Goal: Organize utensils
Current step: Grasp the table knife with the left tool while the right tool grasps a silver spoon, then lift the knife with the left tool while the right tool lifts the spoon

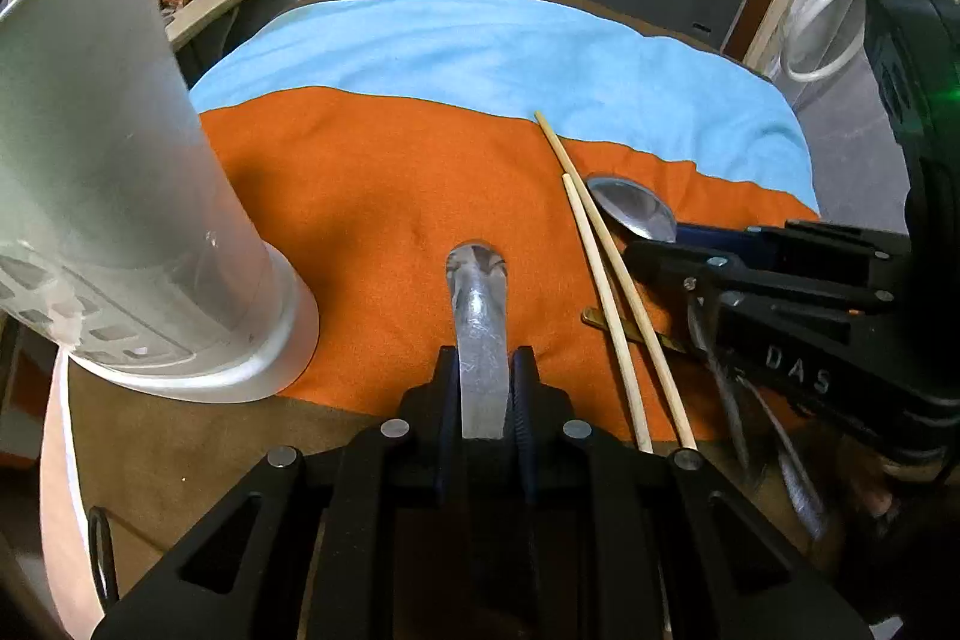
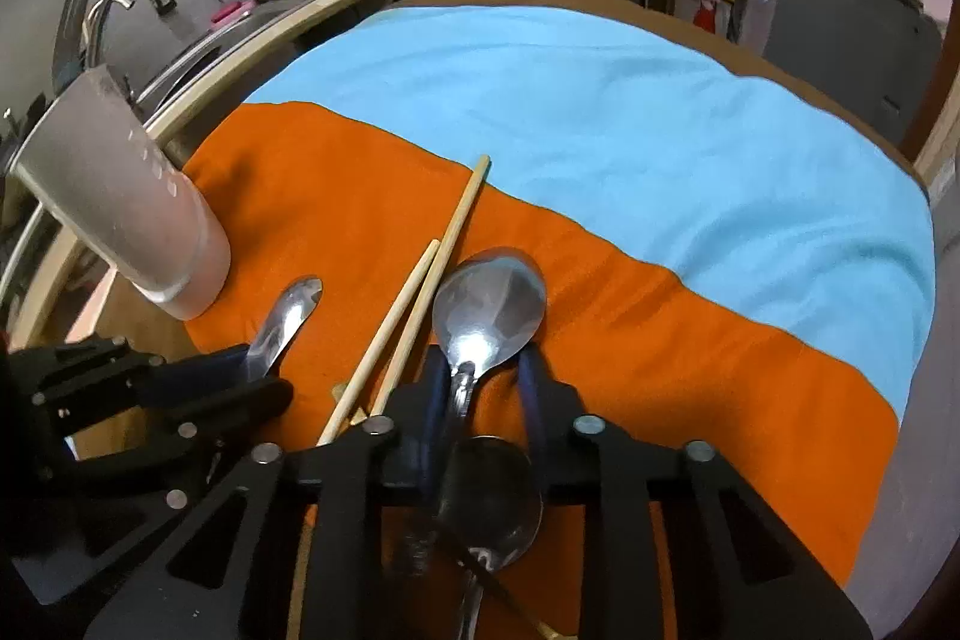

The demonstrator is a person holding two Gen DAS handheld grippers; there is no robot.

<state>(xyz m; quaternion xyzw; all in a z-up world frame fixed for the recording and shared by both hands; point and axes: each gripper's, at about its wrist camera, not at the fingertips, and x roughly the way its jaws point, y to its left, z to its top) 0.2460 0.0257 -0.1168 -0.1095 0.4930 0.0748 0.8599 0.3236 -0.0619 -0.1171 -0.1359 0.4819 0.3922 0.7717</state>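
On the orange cloth (image 1: pixel 372 196), soft and lightly creased, with a smooth blue cloth (image 1: pixel 480 46) overlapping its far edge toward twelve o'clock, my utensils lie scattered. My left tongs (image 1: pixel 485 388) are clenched on a flat, scuffed steel handle (image 1: pixel 480 316), the ribbed pads pressing both of its edges; its rounded end points toward twelve o'clock, low over the cloth. At nine o'clock from it stands the utensil holder (image 1: pixel 120 196), a tall frosted cylinder with a flared white base and small slots in its wall, sitting partly on the orange cloth's edge.

At about two o'clock from the handle lie two pale wooden chopsticks (image 1: pixel 606 280), thin, round and nearly parallel, crossing over a slim brass-coloured utensil (image 1: pixel 600 319).

My right tongs (image 2: pixel 489 376) straddle the narrow neck of a polished steel spoon (image 2: pixel 489 304), its oval bowl facing up at twelve o'clock from the pads. I cannot tell whether the pads actually press on the neck. A second, darker spoon (image 2: pixel 492 502) lies at six o'clock, under the tongs' frame, just beside the first spoon's handle.
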